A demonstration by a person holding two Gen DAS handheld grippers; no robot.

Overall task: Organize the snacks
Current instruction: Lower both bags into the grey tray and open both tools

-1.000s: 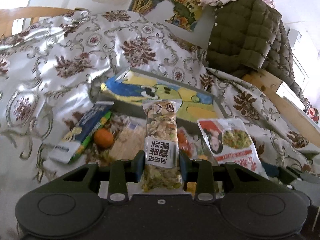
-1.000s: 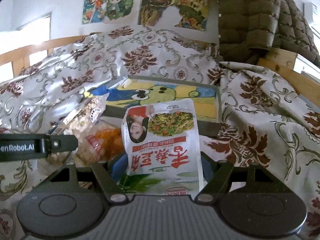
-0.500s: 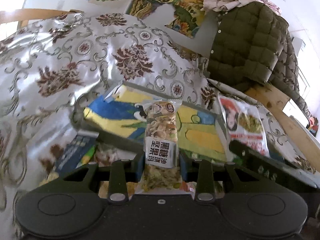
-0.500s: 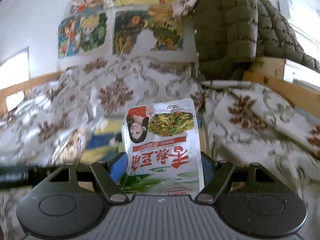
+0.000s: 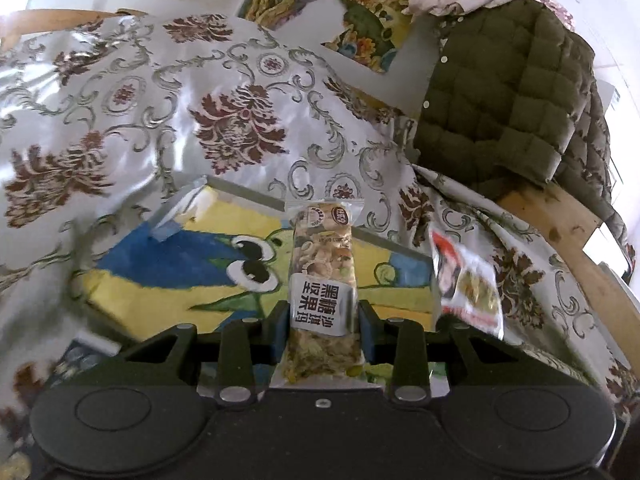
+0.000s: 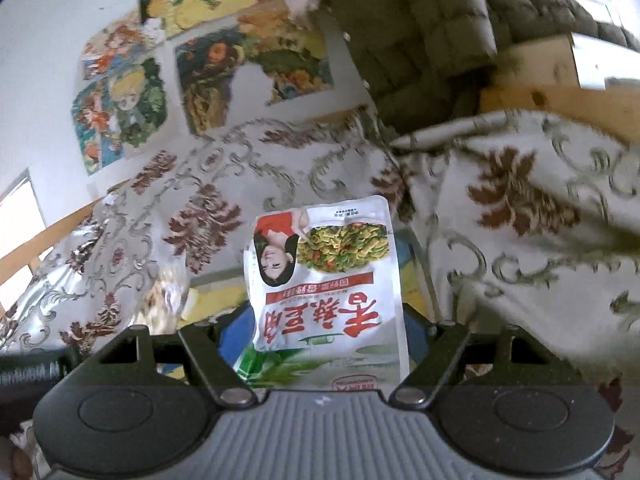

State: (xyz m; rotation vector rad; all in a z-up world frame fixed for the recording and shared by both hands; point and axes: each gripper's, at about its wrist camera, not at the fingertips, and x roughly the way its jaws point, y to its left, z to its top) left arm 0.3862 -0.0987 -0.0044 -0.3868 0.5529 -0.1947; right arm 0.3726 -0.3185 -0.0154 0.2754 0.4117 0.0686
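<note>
snack bar (image 5: 323, 280) in clear wrap, with a white label of black characters, stands upright between the fingers of the left gripper (image 5: 323, 316). the jaws are closed to a narrow gap, both pads pressing the sides of the bar at its lower half; the top of the wrapper sticks up well past the fingertips (image 5: 280, 320). behind and below it lies a shallow box (image 5: 168, 264) with grey walls and a cartoon bottom in blue, yellow and green, and the bar hangs over that box's near part. the box rests on a glossy cloth (image 5: 132, 120) with brown floral patterns.

the right gripper (image 6: 324, 332) clamps a flat white pouch (image 6: 324, 280) printed with a woman's face, a dish of green food and red characters, all upside down from this camera. its jaws stand at a middling width, set by the width of the pouch, and the blue pads (image 6: 234, 332) touch its two edges. the same pouch (image 5: 466, 280) shows in the left camera, blurred, just to the right of the bar and over the box's right wall. a quilted olive jacket (image 5: 508, 92) hangs at the back right, and colourful posters (image 6: 120, 112) cover the wall.
</note>
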